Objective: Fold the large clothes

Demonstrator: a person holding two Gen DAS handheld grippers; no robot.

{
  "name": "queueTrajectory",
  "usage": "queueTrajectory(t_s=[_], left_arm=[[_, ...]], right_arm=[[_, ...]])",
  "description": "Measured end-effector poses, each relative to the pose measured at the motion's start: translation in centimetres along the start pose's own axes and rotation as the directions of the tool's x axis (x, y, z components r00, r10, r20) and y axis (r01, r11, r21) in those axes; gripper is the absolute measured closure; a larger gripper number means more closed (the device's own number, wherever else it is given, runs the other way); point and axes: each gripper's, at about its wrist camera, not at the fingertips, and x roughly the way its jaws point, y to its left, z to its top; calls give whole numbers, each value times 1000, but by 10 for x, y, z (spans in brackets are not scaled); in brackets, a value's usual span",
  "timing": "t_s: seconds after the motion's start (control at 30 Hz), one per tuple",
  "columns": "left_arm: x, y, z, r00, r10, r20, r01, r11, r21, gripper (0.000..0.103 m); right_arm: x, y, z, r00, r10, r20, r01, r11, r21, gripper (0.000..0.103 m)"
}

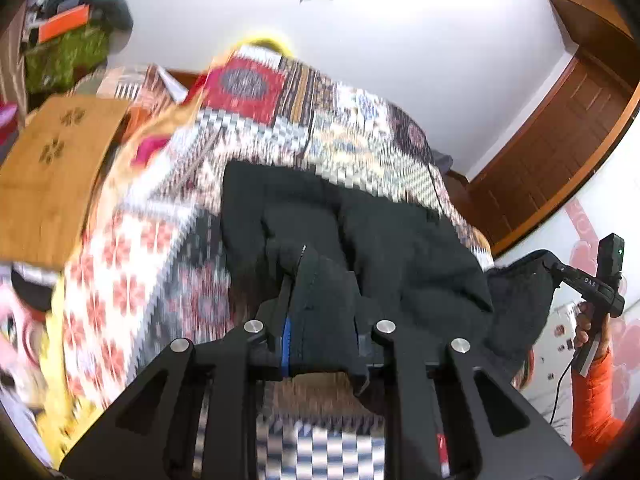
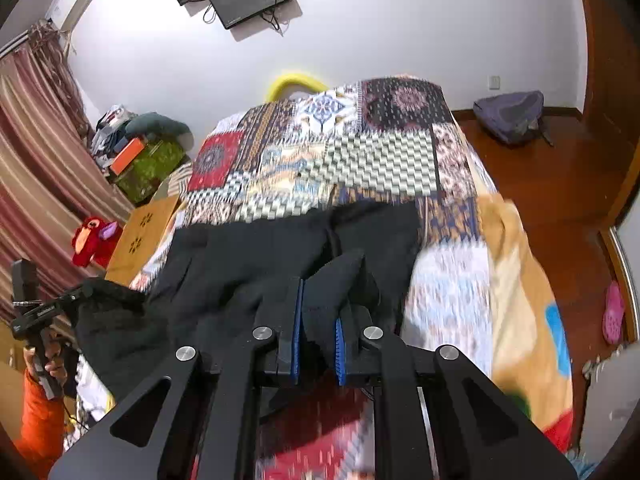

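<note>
A large black garment [image 1: 384, 240] lies spread across a patchwork bedspread [image 1: 280, 128]; it also shows in the right wrist view [image 2: 280, 252]. My left gripper [image 1: 324, 300] is shut on a bunched edge of the garment, lifted off the bed. My right gripper [image 2: 320, 312] is shut on another bunched edge of the same garment. In the left wrist view the right gripper [image 1: 560, 272] shows at far right, holding the cloth's corner. In the right wrist view the left gripper [image 2: 76, 296] shows at far left with cloth hanging from it.
A wooden board [image 1: 52, 168] lies at the bed's left side, seen also in the right wrist view [image 2: 140, 236]. A green box with clutter [image 2: 148, 168] stands by the striped curtain [image 2: 36, 168]. A backpack [image 2: 512, 116] and pink slipper [image 2: 612, 312] lie on the wooden floor.
</note>
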Motion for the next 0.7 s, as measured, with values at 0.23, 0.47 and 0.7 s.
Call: queueTrajectory(t_s=[0.23, 0.47, 0.7], left_arm=[[52, 28, 81, 996, 72, 50, -67, 993, -98, 84], [150, 81, 102, 975, 215, -51, -221, 963, -157, 83], [226, 98, 94, 944, 296, -146, -309, 947, -81, 77]], right_arm=[[60, -24, 64, 999, -51, 19, 49, 995, 86, 92], [156, -75, 81, 988, -126, -94, 142, 972, 189, 92], [224, -96, 65, 958, -164, -234, 210, 959, 188, 92]])
